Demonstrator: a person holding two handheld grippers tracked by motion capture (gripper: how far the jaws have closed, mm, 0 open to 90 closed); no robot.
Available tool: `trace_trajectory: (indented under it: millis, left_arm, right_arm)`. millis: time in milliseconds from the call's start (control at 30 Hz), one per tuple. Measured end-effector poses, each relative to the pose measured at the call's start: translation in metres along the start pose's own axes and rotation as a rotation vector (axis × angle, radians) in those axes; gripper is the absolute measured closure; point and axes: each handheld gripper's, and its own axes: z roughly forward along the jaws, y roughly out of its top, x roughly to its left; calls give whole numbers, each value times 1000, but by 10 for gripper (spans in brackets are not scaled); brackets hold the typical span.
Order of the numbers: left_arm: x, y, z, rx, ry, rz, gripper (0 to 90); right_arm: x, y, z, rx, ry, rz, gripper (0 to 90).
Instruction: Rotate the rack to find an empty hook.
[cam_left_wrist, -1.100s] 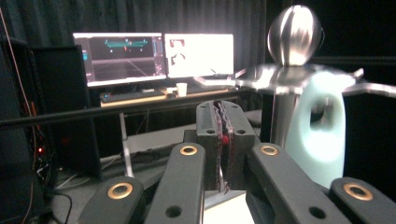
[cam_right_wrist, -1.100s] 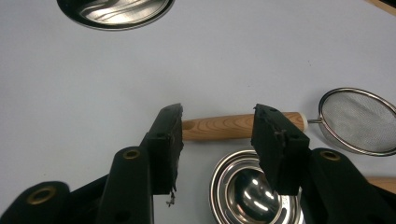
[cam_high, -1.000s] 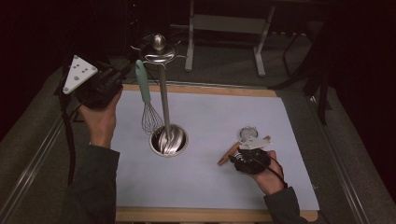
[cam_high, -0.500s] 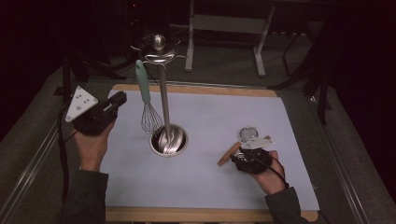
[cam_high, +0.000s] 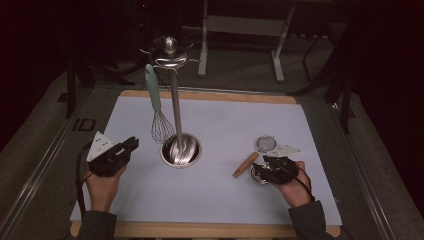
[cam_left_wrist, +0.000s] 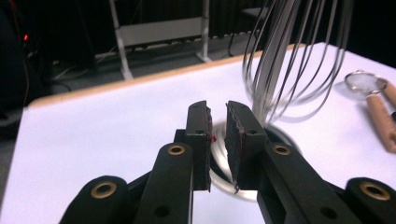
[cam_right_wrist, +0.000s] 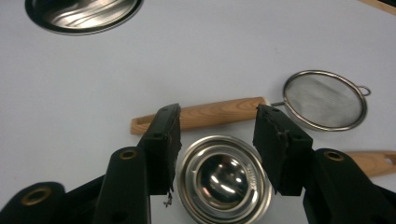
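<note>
A steel utensil stand (cam_high: 173, 105) rises from a round base (cam_high: 181, 150) in the middle of the white mat. A whisk with a teal handle (cam_high: 152, 92) hangs from its top hooks, and its wires (cam_left_wrist: 299, 56) show close ahead in the left gripper view. My left gripper (cam_high: 131, 144) is low over the mat, left of the base. Its jaws (cam_left_wrist: 217, 106) have just been opening, with a narrow gap and nothing between them. My right gripper (cam_high: 267, 161) is open over a small steel cup (cam_right_wrist: 224, 179). A mesh strainer (cam_right_wrist: 324, 100) with a wooden handle (cam_right_wrist: 201, 116) lies just beyond.
The mat (cam_high: 225, 125) lies on a wooden board (cam_high: 210, 96) on a dark table. A second wooden handle (cam_right_wrist: 369, 161) sticks out to the right of the steel cup. Metal frame legs (cam_high: 240, 30) stand behind the table.
My left gripper has come down and toward the near side, from beside the whisk's handle to low over the mat, with its jaws parted a little. The right hand has kept still.
</note>
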Motion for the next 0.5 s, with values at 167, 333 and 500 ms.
trace_trajectory:
  millis: [167, 333, 500]
  left_arm:
    - [-4, -27, 9, 42, 3, -42, 796]
    - [-11, -48, 21, 95, 10, -40, 787]
    - [-13, -64, 33, 156, 15, -43, 777]
  right_arm:
    - [-14, -6, -2, 2, -43, 42, 507]
    - [-37, -15, -11, -18, -86, 143, 508]
    - [-52, -24, -12, -18, -109, 234, 509]
